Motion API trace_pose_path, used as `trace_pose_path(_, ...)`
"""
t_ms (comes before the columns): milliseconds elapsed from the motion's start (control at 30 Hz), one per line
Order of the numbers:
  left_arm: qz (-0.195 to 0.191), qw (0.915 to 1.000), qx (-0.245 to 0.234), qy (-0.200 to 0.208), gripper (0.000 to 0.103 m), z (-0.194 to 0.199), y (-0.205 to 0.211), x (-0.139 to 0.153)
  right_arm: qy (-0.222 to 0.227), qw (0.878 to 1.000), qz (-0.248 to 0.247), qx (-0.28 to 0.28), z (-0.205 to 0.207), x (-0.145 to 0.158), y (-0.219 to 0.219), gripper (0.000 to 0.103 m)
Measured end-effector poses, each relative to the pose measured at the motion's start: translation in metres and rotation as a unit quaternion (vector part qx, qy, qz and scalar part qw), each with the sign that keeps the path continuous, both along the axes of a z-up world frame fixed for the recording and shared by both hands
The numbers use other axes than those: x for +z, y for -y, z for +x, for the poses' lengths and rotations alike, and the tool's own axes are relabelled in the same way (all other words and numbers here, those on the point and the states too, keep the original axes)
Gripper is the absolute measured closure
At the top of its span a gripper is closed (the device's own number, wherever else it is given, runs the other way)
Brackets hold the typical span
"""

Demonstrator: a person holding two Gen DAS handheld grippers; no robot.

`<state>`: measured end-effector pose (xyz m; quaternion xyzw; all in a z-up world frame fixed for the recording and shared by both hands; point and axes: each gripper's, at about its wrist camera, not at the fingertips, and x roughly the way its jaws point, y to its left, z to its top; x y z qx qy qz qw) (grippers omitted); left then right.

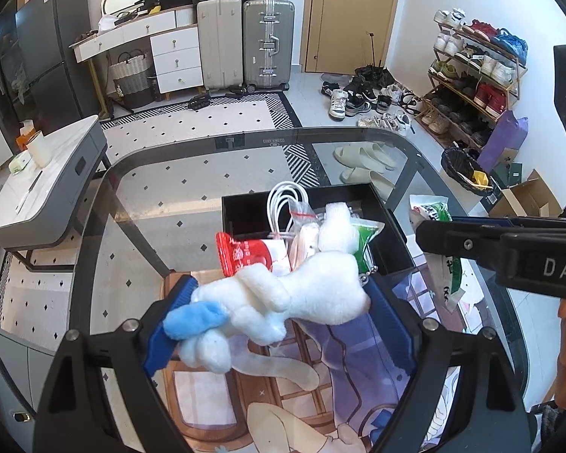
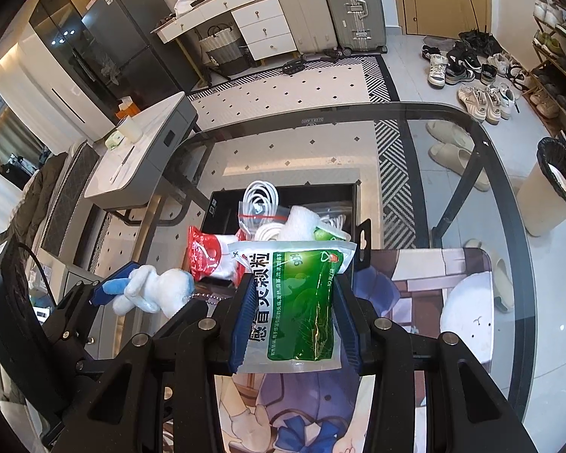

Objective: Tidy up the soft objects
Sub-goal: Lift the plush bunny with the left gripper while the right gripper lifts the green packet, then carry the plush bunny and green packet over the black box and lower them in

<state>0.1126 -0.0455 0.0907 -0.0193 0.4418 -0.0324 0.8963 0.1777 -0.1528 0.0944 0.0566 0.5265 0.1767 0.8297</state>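
Plush toy point(image 1: 283, 298) between left fingers point(image 1: 169, 321)

Bright even daylight; sharp focus; strong fisheye bending, dark corners; reflections on glass table point(image 2: 471, 120).

White plush toy point(image 1: 283, 298) with blue tip lay crosswise between left gripper point(image 1: 279, 313) pads. Green-white sachet point(image 2: 302, 302) stood clamped in right gripper point(image 2: 294, 321); black box point(image 1: 241, 213), stuffed, just ahead.

Glass worktop point(image 1: 139, 204) over patterned rug point(image 1: 222, 120), two suitcases point(image 1: 245, 43) by wooden door point(image 1: 352, 11), white drawer unit point(image 1: 175, 58), grey side table point(image 1: 45, 185), shoe rack point(image 1: 471, 79), slippers point(image 1: 366, 158), lined bin point(image 2: 551, 188)
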Motion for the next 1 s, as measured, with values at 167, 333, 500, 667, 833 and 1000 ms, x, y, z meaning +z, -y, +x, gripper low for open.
trace_pose_path(167,-0.003,1.0,-0.001,0.0,0.015,0.006,0.0,0.001,-0.002,1.0,0.015,-0.004,0.011,-0.001,0.001,0.062)
trace_pose_path(333,-0.005,1.0,-0.004,0.0,0.015,0.019,-0.001,0.002,-0.002,1.0,0.02,-0.005,0.022,-0.002,0.0,0.062)
trace_pose_path(500,-0.006,0.9999,-0.009,-0.001,0.015,0.032,0.0,-0.002,-0.004,1.0,0.022,-0.005,0.035,-0.007,-0.003,0.062)
trace_pose_path(667,-0.007,0.9998,-0.016,-0.003,0.015,0.045,0.0,-0.008,-0.013,1.0,0.023,-0.003,0.048,-0.016,-0.007,0.062)
trace_pose_path(833,0.001,0.9997,-0.026,-0.003,0.015,0.054,0.004,-0.015,-0.021,1.0,0.023,-0.003,0.06,-0.029,-0.009,0.062)
trace_pose_path(1000,-0.003,0.9995,-0.029,-0.009,0.015,0.064,0.005,-0.023,-0.029,0.999,0.022,-0.002,0.069,-0.039,-0.012,0.062)
